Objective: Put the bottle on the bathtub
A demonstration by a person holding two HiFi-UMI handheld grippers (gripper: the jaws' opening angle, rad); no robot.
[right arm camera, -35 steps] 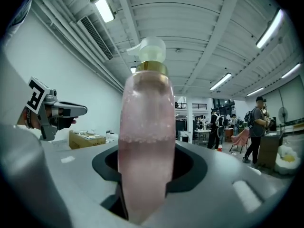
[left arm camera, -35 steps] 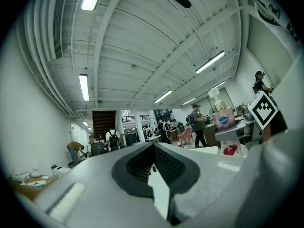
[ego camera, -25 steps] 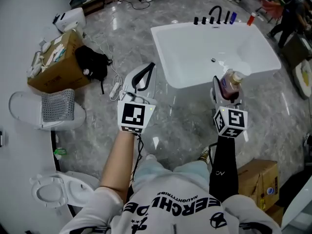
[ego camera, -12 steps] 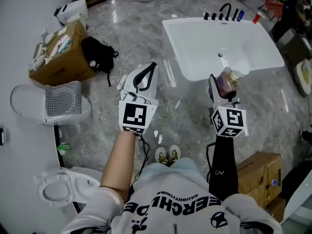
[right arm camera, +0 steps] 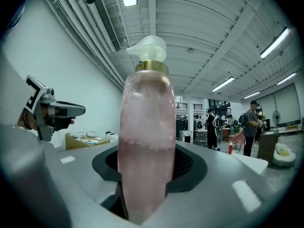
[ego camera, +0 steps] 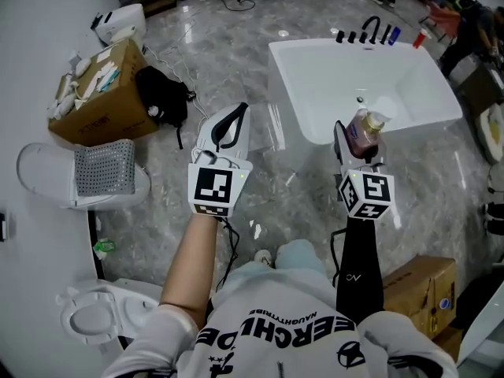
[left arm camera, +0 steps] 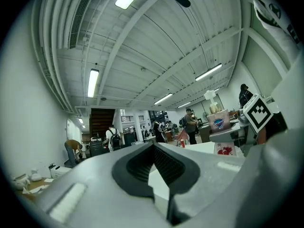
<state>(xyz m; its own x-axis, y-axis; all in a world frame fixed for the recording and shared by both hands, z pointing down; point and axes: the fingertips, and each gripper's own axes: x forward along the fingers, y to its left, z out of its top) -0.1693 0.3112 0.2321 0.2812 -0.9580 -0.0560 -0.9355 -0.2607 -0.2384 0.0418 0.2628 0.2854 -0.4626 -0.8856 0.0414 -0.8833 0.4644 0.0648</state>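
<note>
A pink pump bottle [ego camera: 364,131] stands upright in my right gripper [ego camera: 358,145], which is shut on its lower body. In the right gripper view the bottle [right arm camera: 145,141] fills the middle, with pink liquid up to about half its height. The bottle hangs above the grey floor, just short of the near rim of the white bathtub [ego camera: 298,116]. My left gripper [ego camera: 238,113] is to the left of the tub, jaws shut on nothing. The left gripper view shows those jaws closed [left arm camera: 155,151], with the held bottle [left arm camera: 218,122] off to the right.
Black taps and small bottles [ego camera: 366,31] line the tub's far edge. An open cardboard box [ego camera: 94,93] and a black bag [ego camera: 161,101] lie far left. A white toilet [ego camera: 79,176] sits left, another [ego camera: 87,313] near my feet. A brown box [ego camera: 421,286] stands lower right.
The tub has shifted right and nearer in the head view as the person stepped forward. Both grippers keep their pose, and the bottle stays gripped.
</note>
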